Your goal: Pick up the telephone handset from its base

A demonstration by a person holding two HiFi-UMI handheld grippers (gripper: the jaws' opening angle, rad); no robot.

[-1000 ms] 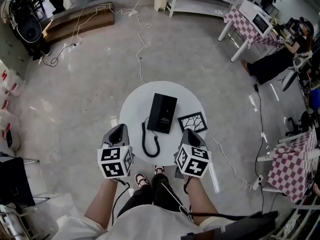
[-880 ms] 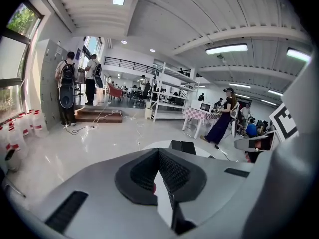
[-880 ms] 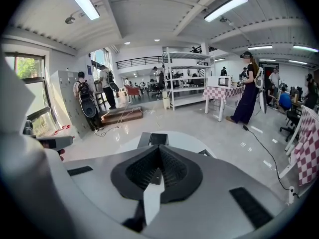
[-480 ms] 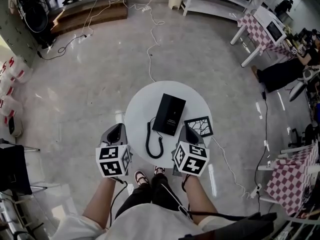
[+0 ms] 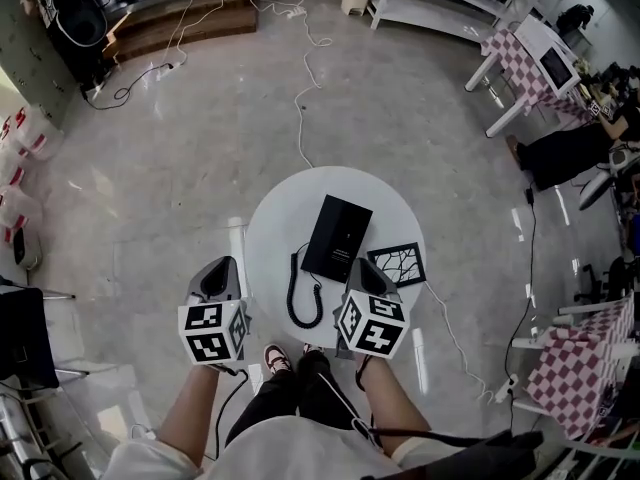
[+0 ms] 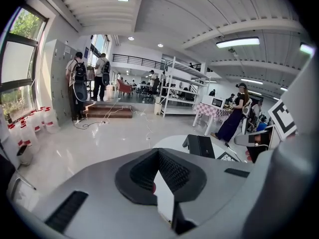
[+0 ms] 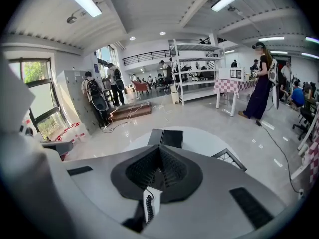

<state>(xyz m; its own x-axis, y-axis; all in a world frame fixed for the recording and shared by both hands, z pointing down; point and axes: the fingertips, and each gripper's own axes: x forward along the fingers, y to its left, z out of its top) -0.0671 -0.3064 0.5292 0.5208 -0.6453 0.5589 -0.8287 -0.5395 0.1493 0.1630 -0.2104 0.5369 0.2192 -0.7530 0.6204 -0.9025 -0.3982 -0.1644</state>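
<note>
Here, a round white table (image 5: pixel 280 203) holds a black telephone (image 5: pixel 340 240) at its middle. The handset (image 5: pixel 322 232) lies on the base, along the left side. A coiled cord (image 5: pixel 298 300) curls from the phone's near left corner toward the table's near edge. A black-and-white patterned square (image 5: pixel 397 264) lies just right of the phone. The left gripper (image 5: pixel 222 268) hangs off the table's near left edge, jaws together with nothing between them. The right gripper (image 5: pixel 364 265) sits over the near right edge, close to the patterned square, its jaws likewise pressed together and empty.
</note>
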